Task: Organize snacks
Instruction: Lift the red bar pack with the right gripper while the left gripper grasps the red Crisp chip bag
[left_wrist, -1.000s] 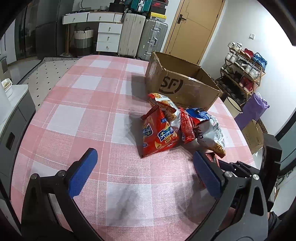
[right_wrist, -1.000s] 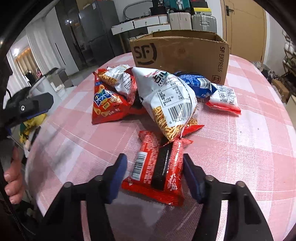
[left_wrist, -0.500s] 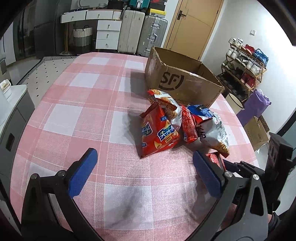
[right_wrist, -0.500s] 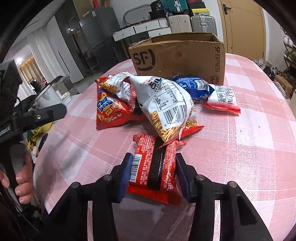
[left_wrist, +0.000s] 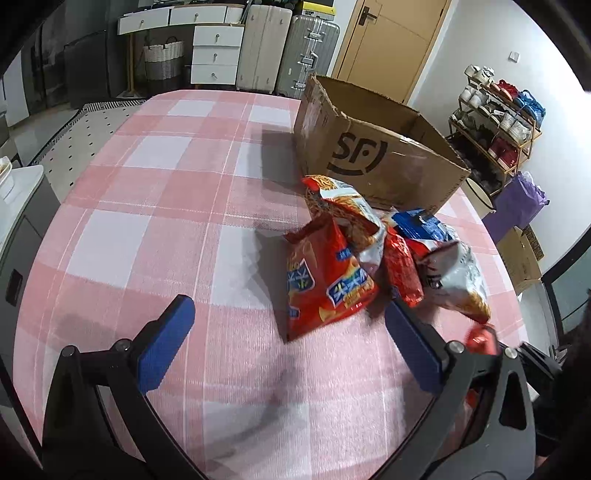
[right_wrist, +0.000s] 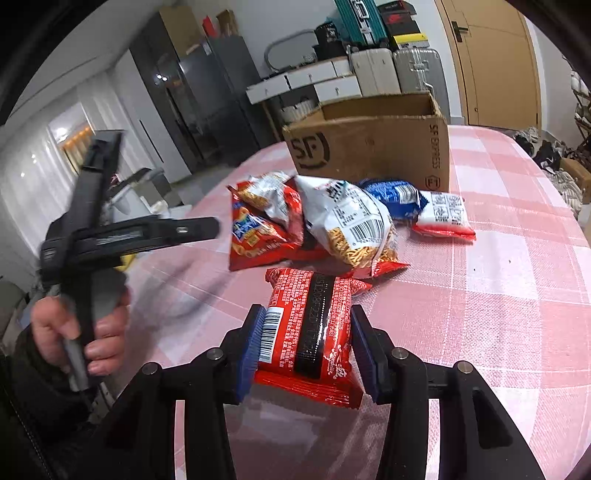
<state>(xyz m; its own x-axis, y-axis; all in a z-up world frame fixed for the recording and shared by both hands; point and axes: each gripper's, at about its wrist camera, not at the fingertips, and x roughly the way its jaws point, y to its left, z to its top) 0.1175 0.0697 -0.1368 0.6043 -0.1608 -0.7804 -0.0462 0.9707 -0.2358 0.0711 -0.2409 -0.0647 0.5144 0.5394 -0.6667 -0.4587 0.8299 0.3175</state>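
My right gripper (right_wrist: 306, 328) is shut on a red snack packet with a black stripe (right_wrist: 310, 325), holding it by its long sides just above the checked tablecloth. Behind it lies a pile: a red chip bag (right_wrist: 255, 236), a white noodle bag (right_wrist: 354, 221), a blue packet (right_wrist: 391, 195) and a white-and-red packet (right_wrist: 443, 214). An open SF cardboard box (right_wrist: 369, 147) stands beyond them. My left gripper (left_wrist: 288, 306) is open with nothing between its blue pads, just short of the red chip bag (left_wrist: 325, 288). The held packet (left_wrist: 480, 338) shows blurred at the right.
A hand (right_wrist: 74, 332) grips the left tool at the table's left edge. The pink checked table (left_wrist: 147, 206) stretches bare to the left of the box (left_wrist: 369, 155). Suitcases, drawers and a door stand behind; a shoe rack (left_wrist: 498, 122) is to the right.
The right gripper closed on the red striped packet and raised it a little off the table. The left gripper moved forward and down toward the snack pile, staying open.
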